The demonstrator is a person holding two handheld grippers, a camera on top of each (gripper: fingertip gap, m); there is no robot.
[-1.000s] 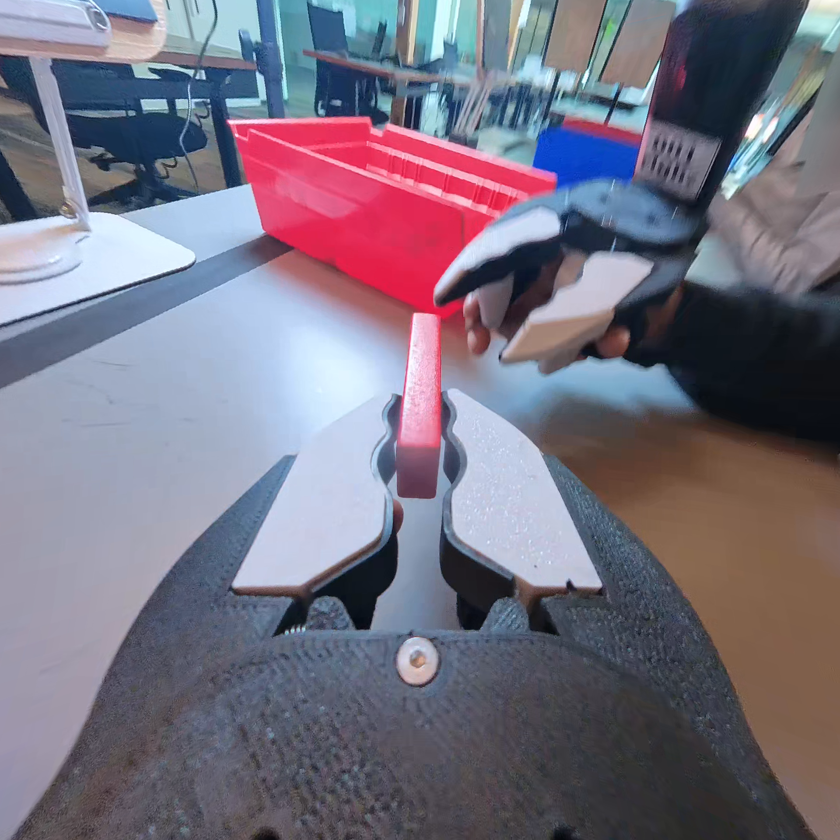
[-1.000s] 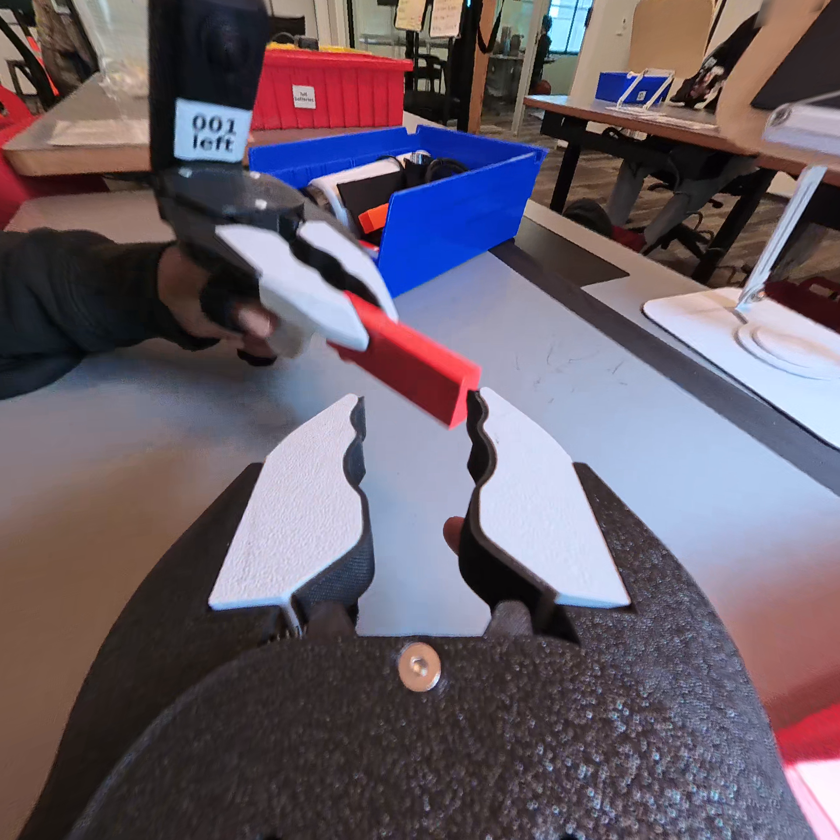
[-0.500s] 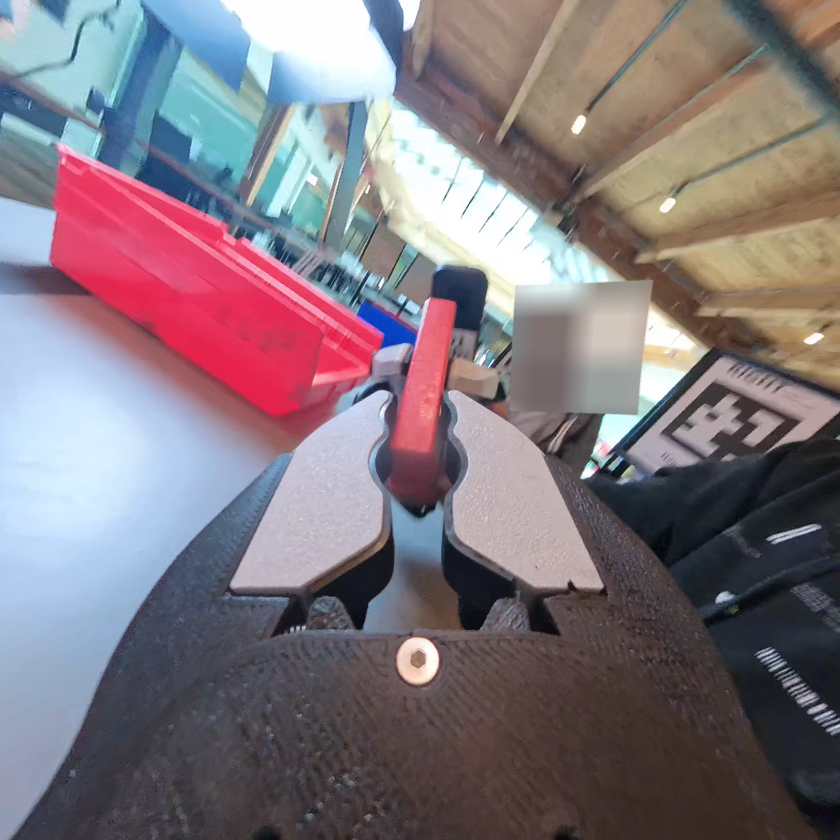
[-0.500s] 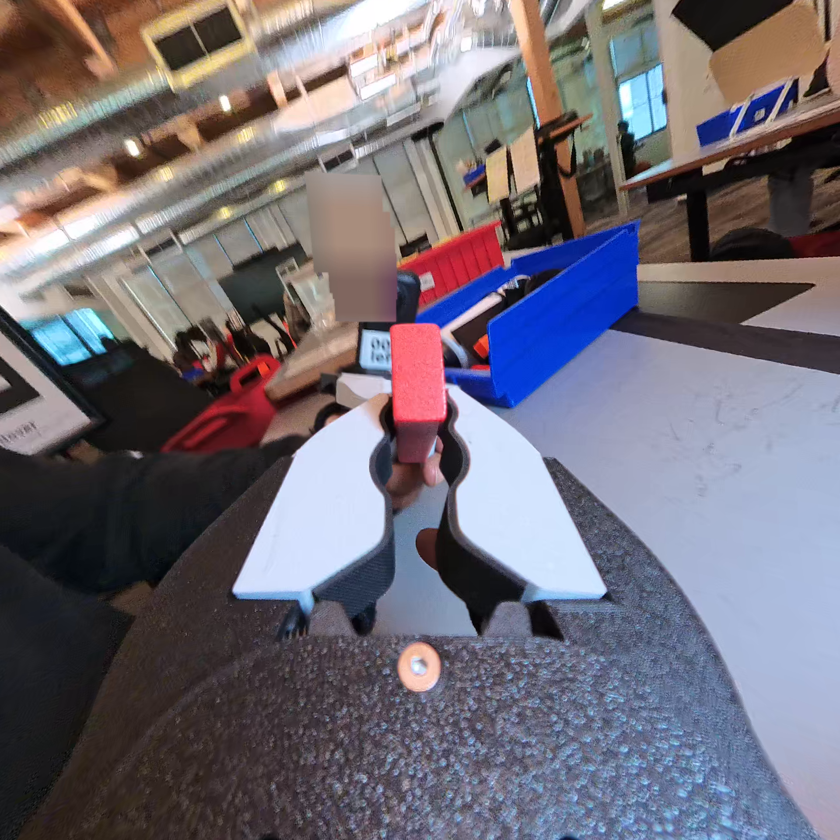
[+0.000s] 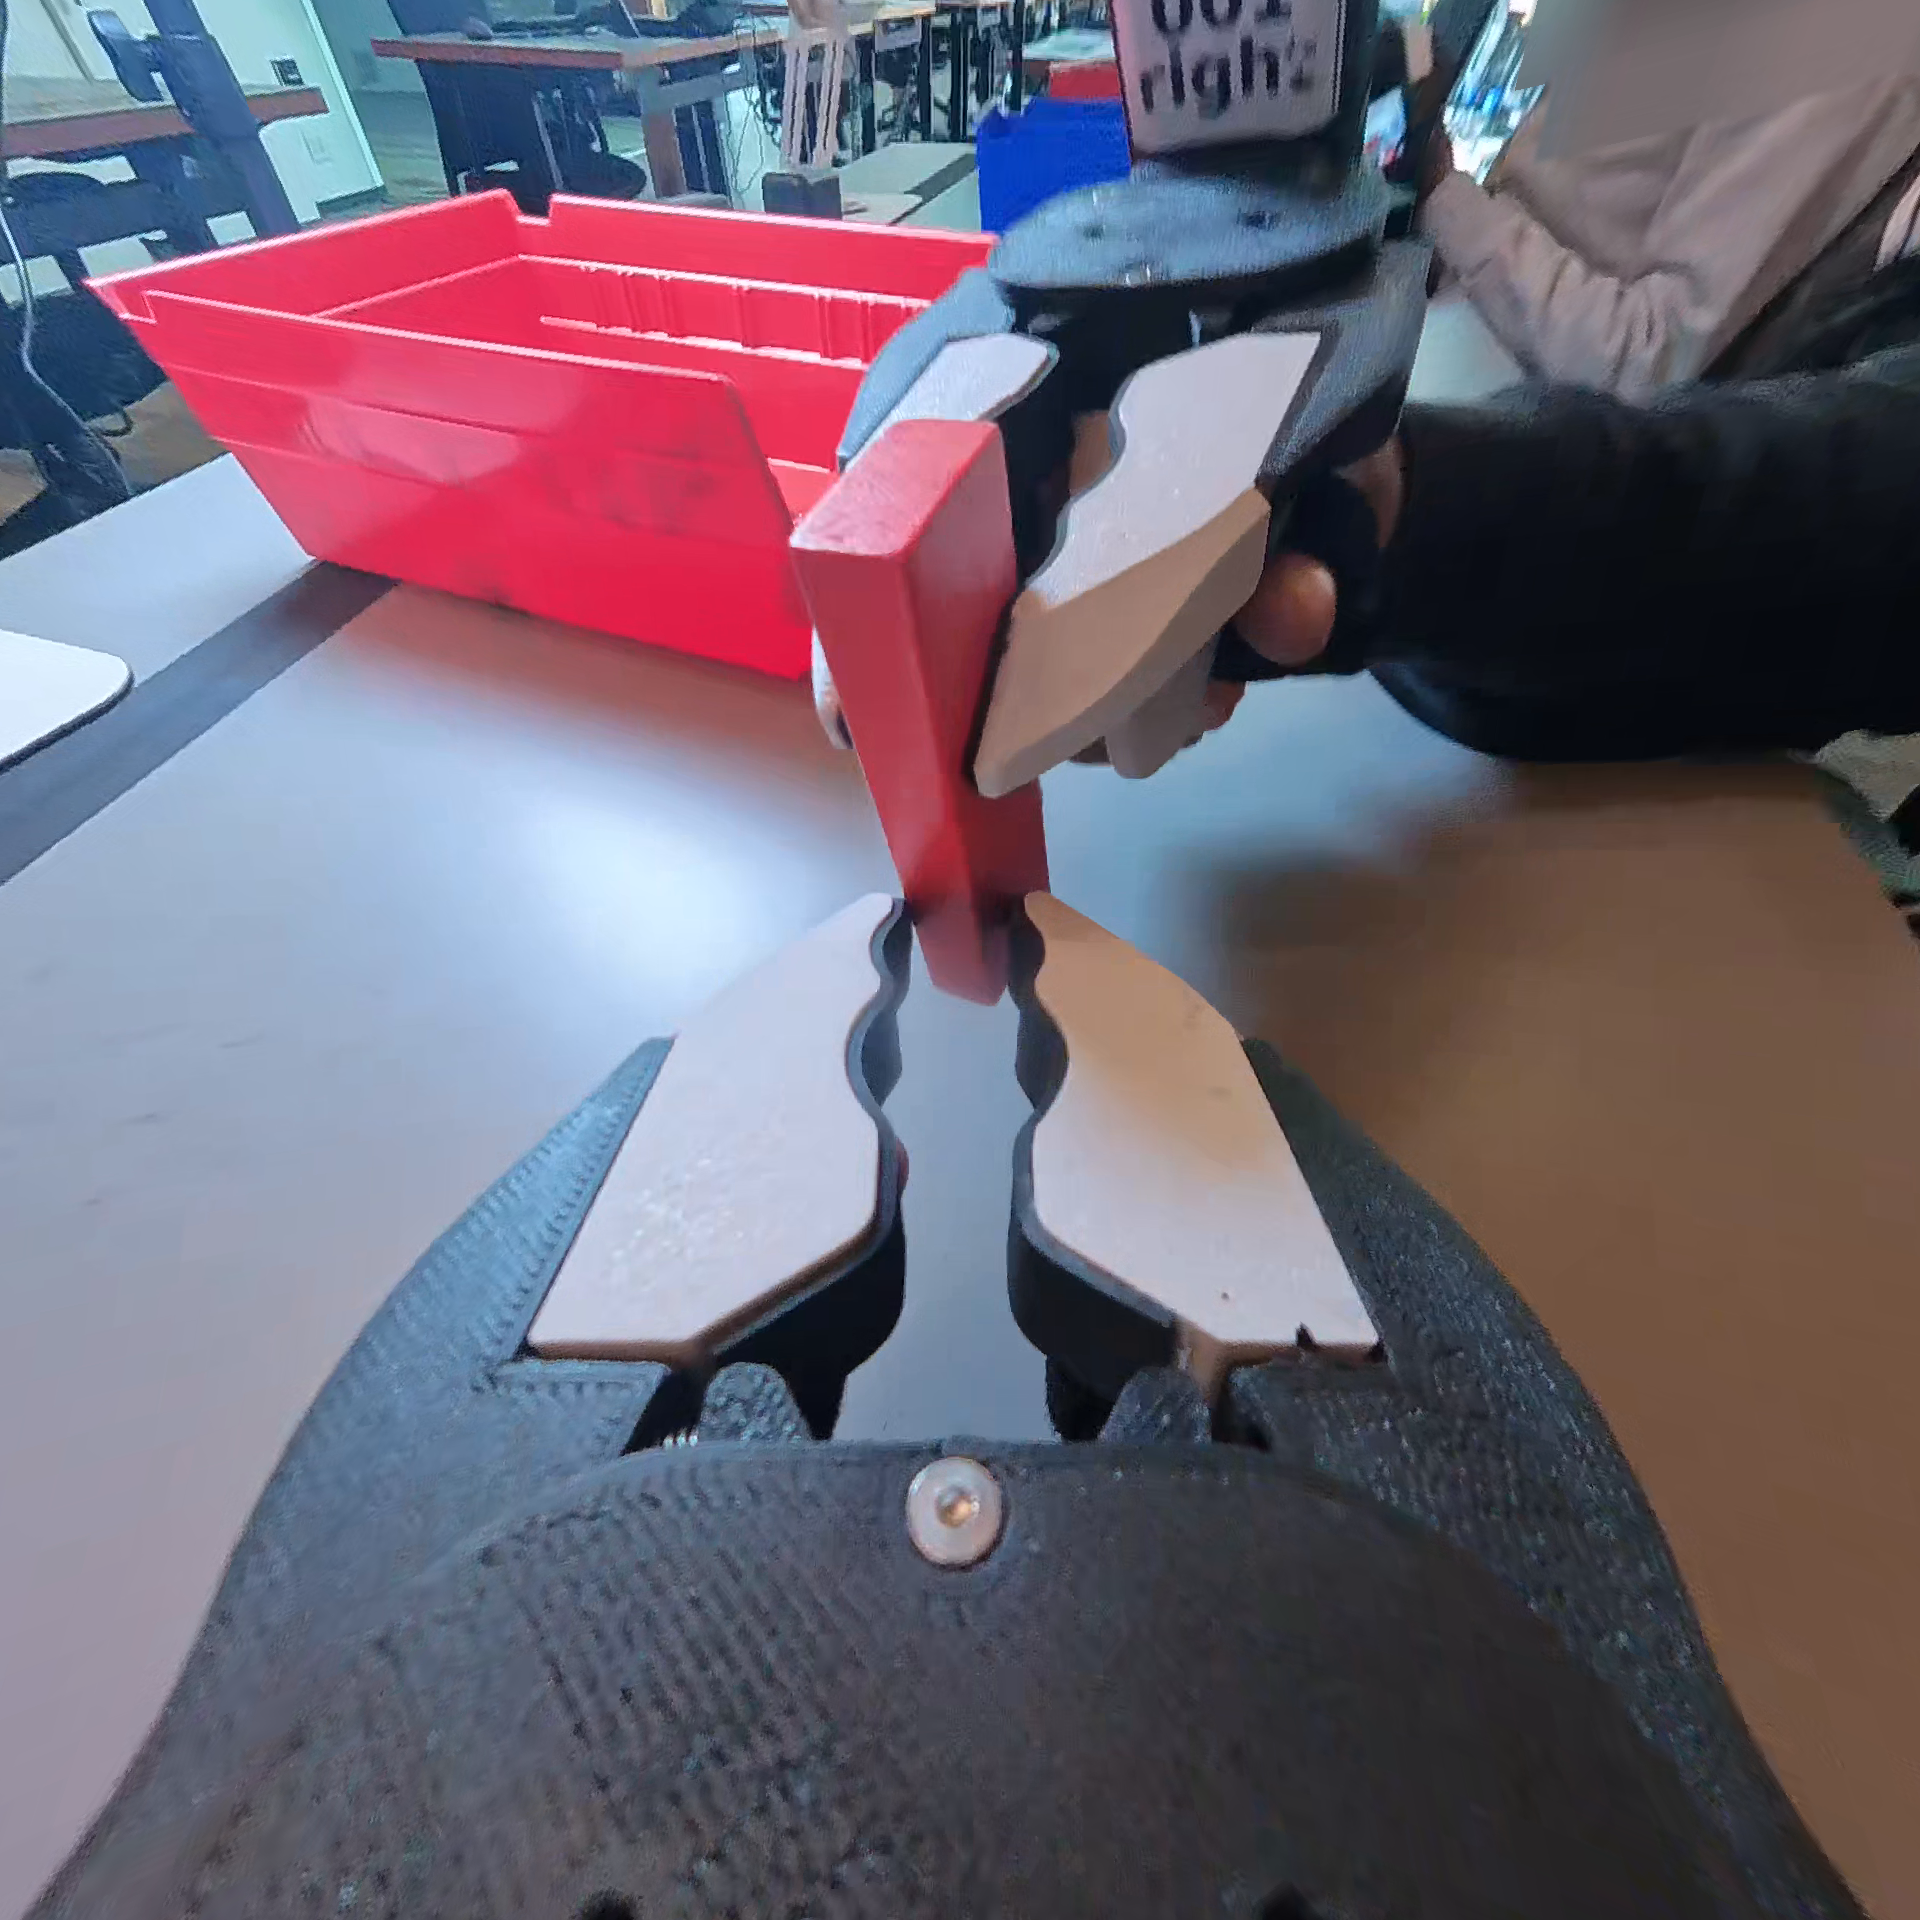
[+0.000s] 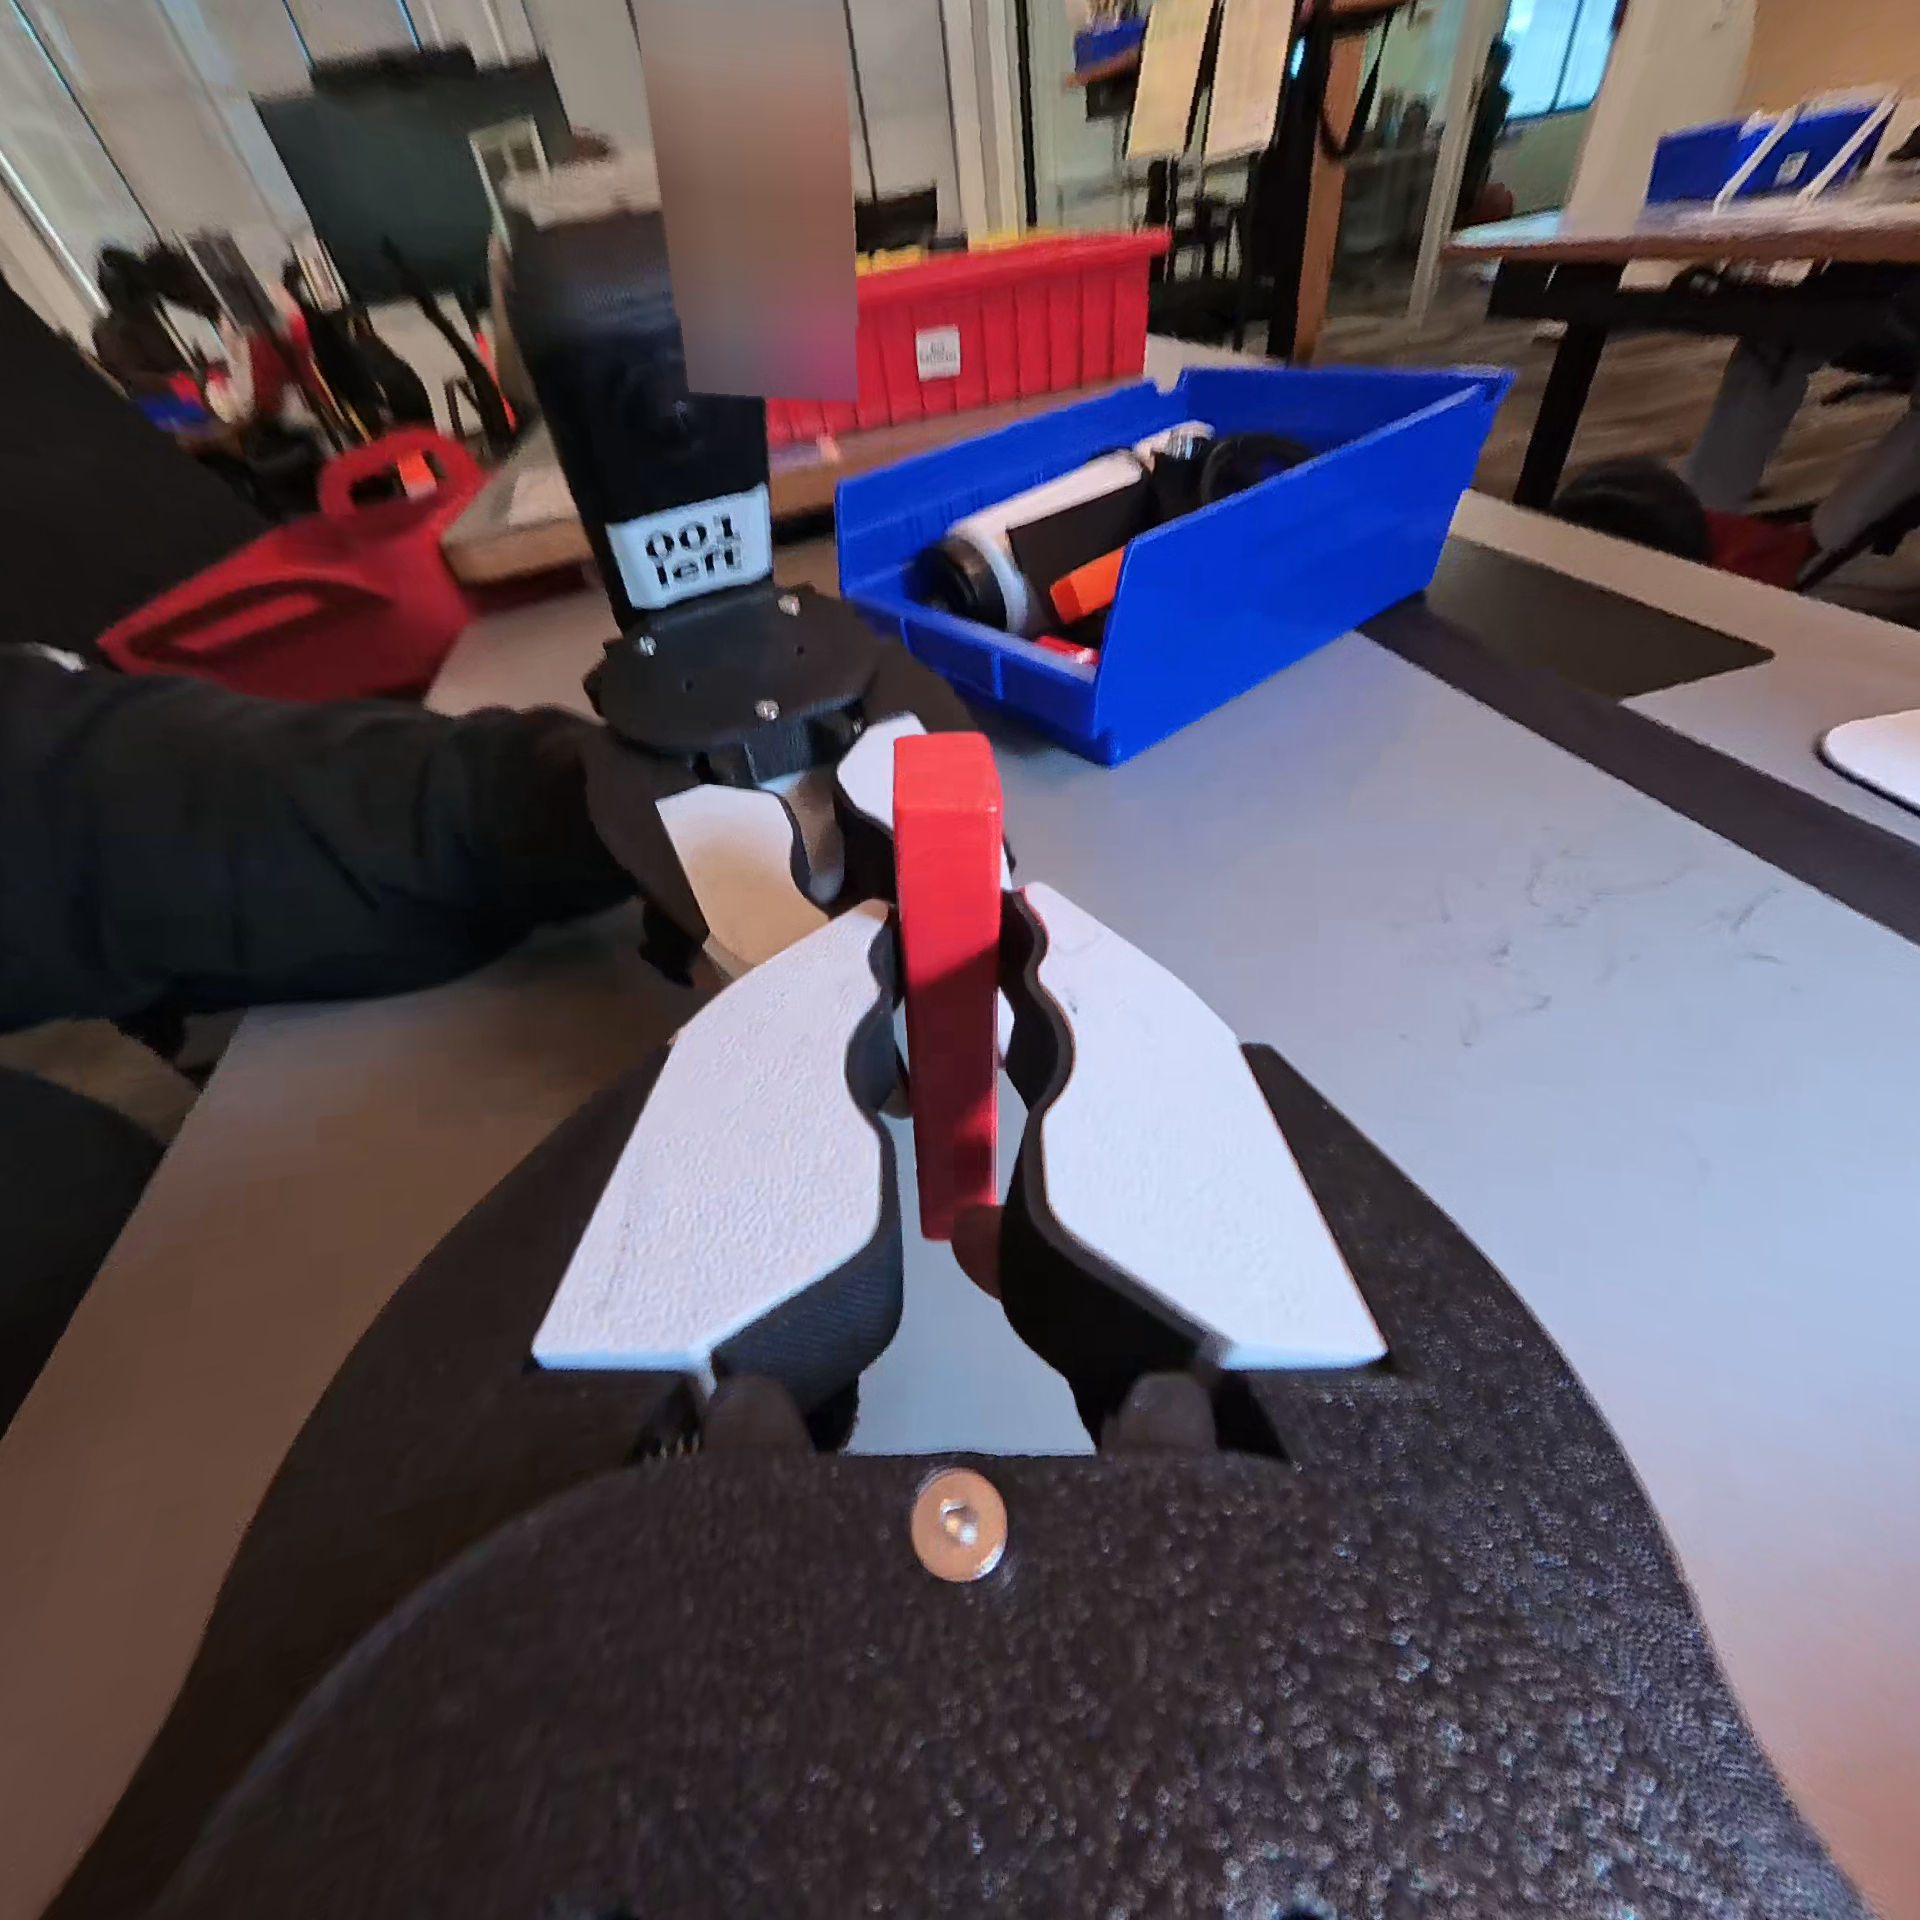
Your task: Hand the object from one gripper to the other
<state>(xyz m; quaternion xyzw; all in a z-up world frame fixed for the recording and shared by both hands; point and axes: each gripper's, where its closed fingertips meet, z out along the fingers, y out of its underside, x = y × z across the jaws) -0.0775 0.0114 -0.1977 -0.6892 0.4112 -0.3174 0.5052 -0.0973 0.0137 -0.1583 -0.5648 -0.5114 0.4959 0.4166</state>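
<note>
Left gripper: jaws parted a little, tips either side of the red block's near end w/ slim gaps, so prob. not gripping. Block's long axis runs straight out from left gripper, up to right gripper, clamped on its middle. Block is off the table, red bin behind. Next, I'd say: left backs straight off along that axis.

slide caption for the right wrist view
Right gripper clamps the red block as the left gripper sits just beyond.

Two close wrist views, facing each other, sharing the red block
</note>
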